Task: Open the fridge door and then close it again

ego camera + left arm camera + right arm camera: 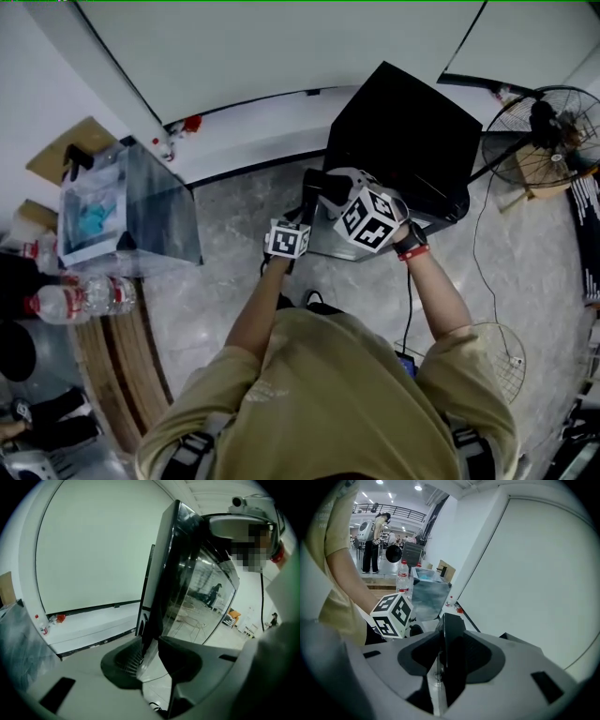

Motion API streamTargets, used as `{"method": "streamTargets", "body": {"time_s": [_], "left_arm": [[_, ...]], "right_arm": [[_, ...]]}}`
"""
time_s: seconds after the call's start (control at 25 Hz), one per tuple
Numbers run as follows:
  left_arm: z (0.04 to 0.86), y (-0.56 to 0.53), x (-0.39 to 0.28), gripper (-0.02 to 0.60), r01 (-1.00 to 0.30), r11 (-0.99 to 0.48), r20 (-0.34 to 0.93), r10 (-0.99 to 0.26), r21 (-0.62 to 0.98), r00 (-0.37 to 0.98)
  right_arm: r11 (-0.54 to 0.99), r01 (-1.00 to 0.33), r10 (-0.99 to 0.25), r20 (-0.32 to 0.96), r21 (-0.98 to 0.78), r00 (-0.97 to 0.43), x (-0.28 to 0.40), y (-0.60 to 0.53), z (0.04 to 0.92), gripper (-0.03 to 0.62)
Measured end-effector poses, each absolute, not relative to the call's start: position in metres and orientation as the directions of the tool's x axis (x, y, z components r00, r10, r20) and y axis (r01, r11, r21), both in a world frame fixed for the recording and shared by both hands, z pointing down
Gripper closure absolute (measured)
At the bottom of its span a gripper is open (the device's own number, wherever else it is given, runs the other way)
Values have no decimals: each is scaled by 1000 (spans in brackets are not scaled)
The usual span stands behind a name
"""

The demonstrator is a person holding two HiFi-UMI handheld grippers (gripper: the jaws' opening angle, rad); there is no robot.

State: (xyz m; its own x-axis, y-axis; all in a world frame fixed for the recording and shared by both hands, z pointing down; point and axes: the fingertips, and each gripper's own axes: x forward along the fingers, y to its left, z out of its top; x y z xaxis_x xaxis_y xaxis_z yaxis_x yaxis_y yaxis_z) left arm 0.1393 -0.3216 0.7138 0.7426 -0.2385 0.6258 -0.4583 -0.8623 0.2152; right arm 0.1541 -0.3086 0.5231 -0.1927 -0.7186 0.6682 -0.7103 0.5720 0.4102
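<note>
Looking down from the head view, I see the fridge (pixel 412 141), a small black box, standing on the marble floor against the white wall, right in front of the person in the khaki shirt. Both arms reach to the left edge of its glass door (pixel 323 246). Left gripper (pixel 307 192) and right gripper (pixel 334 187) sit side by side there, nearly touching, marker cubes facing up. In the left gripper view, the left gripper (pixel 150 656) has its jaws clamped on the edge of the door (pixel 197 588): the ribbed pad is on one face and the dark pad on the other, with the reflective glass running up and away between them. In the right gripper view, the right gripper (pixel 447 648) is likewise clamped on the door (pixel 452 634), which shows as a black slab standing upright between the pads. The left gripper's cube (pixel 391 616) shows just beside it. I cannot tell how far the door stands out from the cabinet. A standing fan (pixel 544 131) is at the right of the fridge, well apart. A clear box (pixel 131 206) and water bottles (pixel 80 298) sit on a wooden bench at the far left.
</note>
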Motion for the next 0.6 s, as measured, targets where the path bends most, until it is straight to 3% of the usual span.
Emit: {"method": "streamTargets", "body": {"time_s": [0.6], "left_arm": [[714, -361, 180, 463, -312, -928, 652, -109, 204, 750]], "right_arm": [[456, -790, -735, 674, 410, -75, 193, -345, 525, 428]]}}
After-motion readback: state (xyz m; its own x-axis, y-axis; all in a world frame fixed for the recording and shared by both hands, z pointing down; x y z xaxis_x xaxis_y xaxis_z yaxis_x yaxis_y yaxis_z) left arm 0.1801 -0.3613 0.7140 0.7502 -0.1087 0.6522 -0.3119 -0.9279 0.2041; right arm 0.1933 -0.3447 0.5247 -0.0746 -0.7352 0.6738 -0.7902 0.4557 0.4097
